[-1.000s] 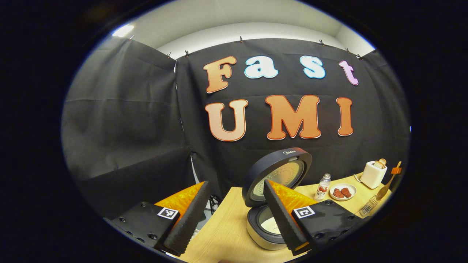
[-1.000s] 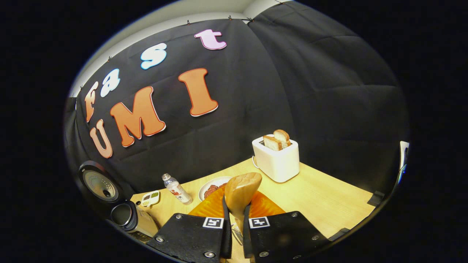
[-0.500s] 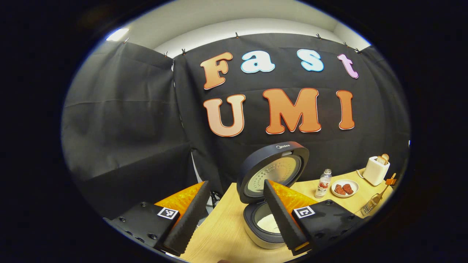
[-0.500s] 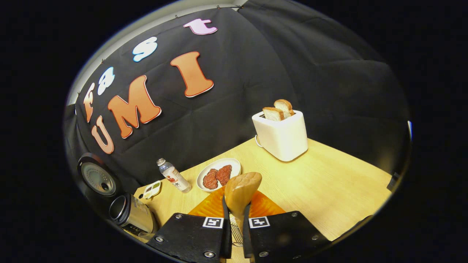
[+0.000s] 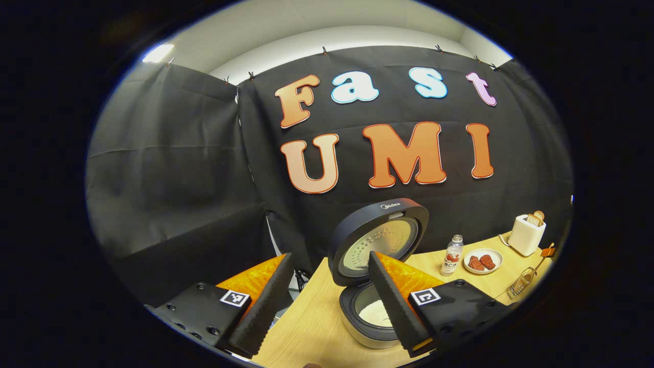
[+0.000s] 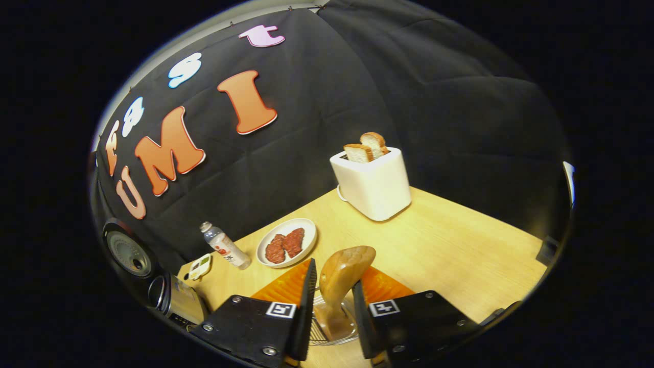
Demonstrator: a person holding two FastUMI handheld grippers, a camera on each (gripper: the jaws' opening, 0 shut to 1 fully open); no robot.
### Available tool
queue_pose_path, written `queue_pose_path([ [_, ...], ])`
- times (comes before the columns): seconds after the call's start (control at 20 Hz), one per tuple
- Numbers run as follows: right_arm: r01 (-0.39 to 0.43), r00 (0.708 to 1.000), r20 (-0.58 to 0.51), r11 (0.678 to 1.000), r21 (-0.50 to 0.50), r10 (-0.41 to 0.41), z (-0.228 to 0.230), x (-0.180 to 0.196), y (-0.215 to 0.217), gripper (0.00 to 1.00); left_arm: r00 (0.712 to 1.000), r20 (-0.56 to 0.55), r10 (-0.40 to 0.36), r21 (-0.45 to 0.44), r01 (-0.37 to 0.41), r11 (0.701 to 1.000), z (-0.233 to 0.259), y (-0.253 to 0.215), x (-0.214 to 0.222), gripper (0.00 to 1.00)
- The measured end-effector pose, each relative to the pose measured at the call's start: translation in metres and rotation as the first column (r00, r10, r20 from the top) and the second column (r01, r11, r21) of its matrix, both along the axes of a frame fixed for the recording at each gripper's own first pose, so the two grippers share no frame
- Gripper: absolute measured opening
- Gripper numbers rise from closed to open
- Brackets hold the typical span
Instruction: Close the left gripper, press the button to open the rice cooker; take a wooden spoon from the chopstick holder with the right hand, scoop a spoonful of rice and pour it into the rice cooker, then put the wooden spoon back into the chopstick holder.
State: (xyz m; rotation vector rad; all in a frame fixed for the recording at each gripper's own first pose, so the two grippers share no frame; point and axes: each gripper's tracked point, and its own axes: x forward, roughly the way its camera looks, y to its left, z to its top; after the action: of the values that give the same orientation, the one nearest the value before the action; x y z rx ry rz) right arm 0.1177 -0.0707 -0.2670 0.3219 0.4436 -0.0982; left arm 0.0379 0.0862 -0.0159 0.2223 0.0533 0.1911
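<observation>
Your right gripper (image 6: 333, 276) straddles the wooden spoon (image 6: 340, 278). Its two fingers stand on either side of the handle, parted, with a thin gap showing on each side, so it is not pinching the spoon. The spoon stands nearly upright, handle down in the chopstick holder (image 6: 318, 335), and its bowl rises above your fingertips. The holder sits on the table (image 6: 449, 245) directly below this gripper, well to the right of the rice cooker (image 6: 171, 304).

In the right gripper view, working away from the rice cooker, you have a small bottle (image 6: 225, 248) near it. Next comes a plate (image 6: 306, 230) with two dark red pieces on it. The white toaster (image 6: 373, 181), with two slices of bread sticking out of it, stands farthest from the cooker, back by the wall.

Your left gripper (image 5: 329, 255) is spread wide and holds nothing. It hangs in front of the rice cooker (image 5: 357, 327), and its right finger overlaps the cooker's open mouth in the left gripper view. The cooker's lid (image 5: 378, 240) stands raised, and white rice shows inside the pot. In that same view the spoon (image 5: 537, 266) and its holder (image 5: 520, 284) sit far to the right of the cooker, past the bottle (image 5: 451, 254) and the plate (image 5: 496, 255).
</observation>
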Motion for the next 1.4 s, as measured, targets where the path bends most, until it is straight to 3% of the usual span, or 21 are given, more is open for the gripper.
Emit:
queue_pose_path([
  [0.1, 0.041, 0.998, -0.047, 0.998, -0.046, -0.043, 0.001, -0.005, -0.018, 0.53, 1.000, -0.001, -0.005, -0.003, 0.005, 1.000, 0.000, 0.000, 0.000, 1.00],
  [0.2, 0.066, 0.996, -0.047, 0.994, -0.084, -0.070, 0.016, -0.009, -0.030, 0.87, 1.000, 0.001, -0.013, -0.011, 0.013, 1.000, 0.001, 0.002, 0.000, 0.99],
  [0.25, 0.075, 0.996, -0.032, 0.992, -0.100, -0.079, 0.030, -0.010, -0.033, 0.93, 1.000, 0.004, -0.026, -0.012, 0.027, 1.000, 0.002, 0.000, 0.000, 0.99],
  [0.45, 0.098, 0.995, 0.042, 0.976, -0.194, -0.091, 0.089, -0.021, -0.028, 0.95, 0.994, -0.009, -0.112, -0.023, 0.112, 0.993, 0.006, -0.010, 0.005, 1.00],
  [0.7, 0.047, 0.995, 0.100, 0.959, -0.281, -0.020, 0.151, -0.030, 0.015, 0.95, 0.986, 0.017, -0.164, -0.094, 0.165, 0.982, 0.041, -0.023, 0.027, 1.00],
  [0.95, -0.016, 0.989, 0.136, 0.949, -0.316, 0.062, 0.182, -0.035, 0.063, 0.95, 0.980, 0.057, -0.190, -0.135, 0.196, 0.971, 0.104, -0.042, 0.086, 1.00],
  [1.0, -0.018, 0.986, 0.150, 0.944, -0.330, 0.071, 0.189, -0.035, 0.069, 1.00, 0.977, 0.054, -0.208, -0.143, 0.214, 0.966, 0.112, -0.049, 0.101, 0.98],
  [1.1, -0.013, 0.984, 0.160, 0.934, -0.356, 0.075, 0.199, -0.036, 0.074, 0.95, 0.970, 0.032, -0.240, -0.172, 0.242, 0.955, 0.120, -0.061, 0.132, 0.94],
  [1.25, 0.001, 0.976, 0.200, 0.921, -0.389, 0.084, 0.228, -0.042, 0.082, 0.95, 0.973, -0.028, -0.230, -0.163, 0.222, 0.961, 0.114, -0.062, 0.182, 0.95],
  [1.4, 0.022, 0.965, 0.246, 0.902, -0.432, 0.094, 0.263, -0.048, 0.087, 0.95, 0.959, -0.141, -0.246, -0.188, 0.218, 0.958, 0.075, -0.070, 0.220, 0.94],
])
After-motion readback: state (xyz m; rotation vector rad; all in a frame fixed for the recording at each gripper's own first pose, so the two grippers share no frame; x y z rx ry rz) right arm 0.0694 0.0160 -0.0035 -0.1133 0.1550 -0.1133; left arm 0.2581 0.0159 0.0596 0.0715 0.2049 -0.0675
